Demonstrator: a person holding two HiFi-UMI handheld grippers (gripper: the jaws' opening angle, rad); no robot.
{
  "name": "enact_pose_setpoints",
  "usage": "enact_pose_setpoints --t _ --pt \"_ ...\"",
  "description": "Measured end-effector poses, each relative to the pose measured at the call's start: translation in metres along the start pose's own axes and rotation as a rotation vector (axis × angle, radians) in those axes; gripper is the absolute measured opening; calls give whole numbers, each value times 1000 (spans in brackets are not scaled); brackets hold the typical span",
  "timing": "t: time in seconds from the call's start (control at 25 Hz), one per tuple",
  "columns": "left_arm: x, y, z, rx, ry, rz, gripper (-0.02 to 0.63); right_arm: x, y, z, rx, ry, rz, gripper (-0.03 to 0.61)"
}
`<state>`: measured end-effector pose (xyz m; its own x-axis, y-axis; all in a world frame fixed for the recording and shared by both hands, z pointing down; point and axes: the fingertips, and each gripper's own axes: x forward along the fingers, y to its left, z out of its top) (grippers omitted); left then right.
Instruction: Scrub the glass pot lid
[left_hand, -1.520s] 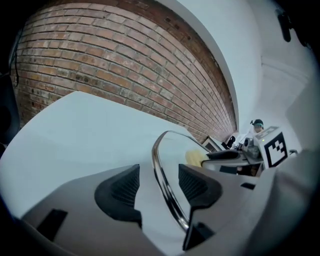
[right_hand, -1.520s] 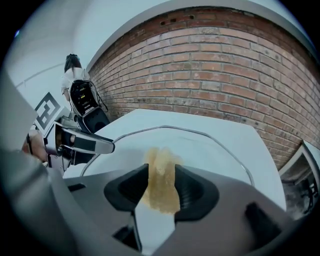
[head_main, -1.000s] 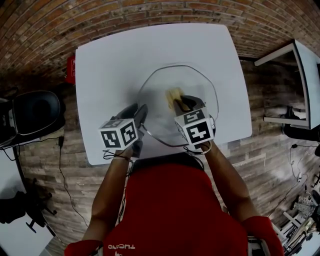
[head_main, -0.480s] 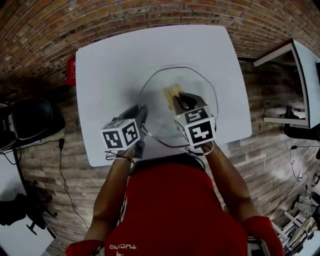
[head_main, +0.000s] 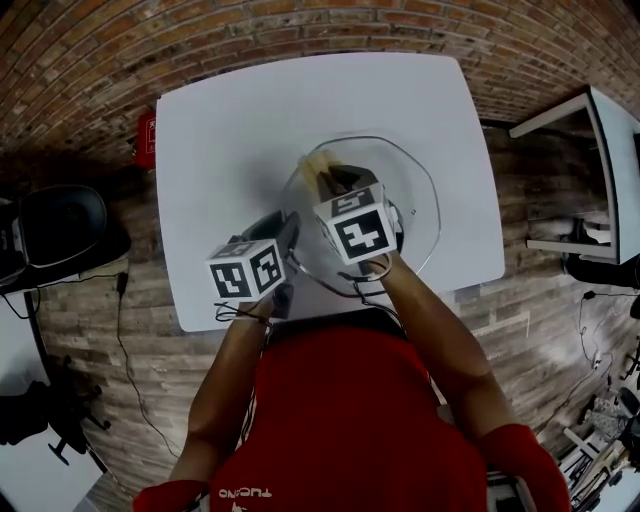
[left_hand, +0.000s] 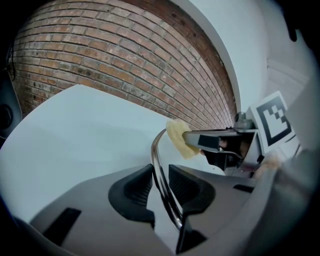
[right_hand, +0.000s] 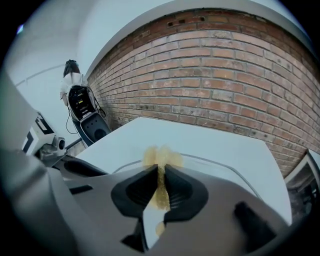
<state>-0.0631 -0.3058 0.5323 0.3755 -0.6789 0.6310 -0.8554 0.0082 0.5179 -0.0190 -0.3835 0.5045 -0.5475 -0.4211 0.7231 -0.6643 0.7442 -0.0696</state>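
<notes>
Lid position: the glass pot lid (head_main: 415, 200) lies on the white table (head_main: 250, 130), toward the table's near edge and in front of the person.
Left gripper: the left gripper (head_main: 285, 235) is at the lid's near-left edge, and its jaws are closed on the lid's metal rim (left_hand: 159, 170).
Right gripper: the right gripper (head_main: 335, 180) is over the lid's far-left part, with its jaws pinched tight on a yellow sponge (right_hand: 161, 156).
Sponge contact: the sponge (head_main: 318, 165) seems to press on the glass near the rim. The blur makes the exact contact hard to read.
Lid handling: I judge the lid stiff, fairly heavy, smooth and breakable. It is likely to slip if wet.
Best hold: the metal rim is the safest place to hold, as the left gripper does, because bare glass gives the pads little grip.
Sponge handling: the sponge is soft and light and squashes flat between the jaws.
Lid tilt: the clamped edge may be lifted off the table. I cannot tell for sure.
Containers: no pot or basin shows near the lid, so nothing holds water or anything else.
</notes>
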Motion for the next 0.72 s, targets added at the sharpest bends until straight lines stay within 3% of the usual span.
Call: enact_pose_setpoints --t 0.28,0.72 --pt "-1 2 0 -3 4 -5 110 7 -27 -10 18 27 -59 55" --pt "-1 2 1 2 13 0 110 -29 -120 -44 126 56 -241 55"
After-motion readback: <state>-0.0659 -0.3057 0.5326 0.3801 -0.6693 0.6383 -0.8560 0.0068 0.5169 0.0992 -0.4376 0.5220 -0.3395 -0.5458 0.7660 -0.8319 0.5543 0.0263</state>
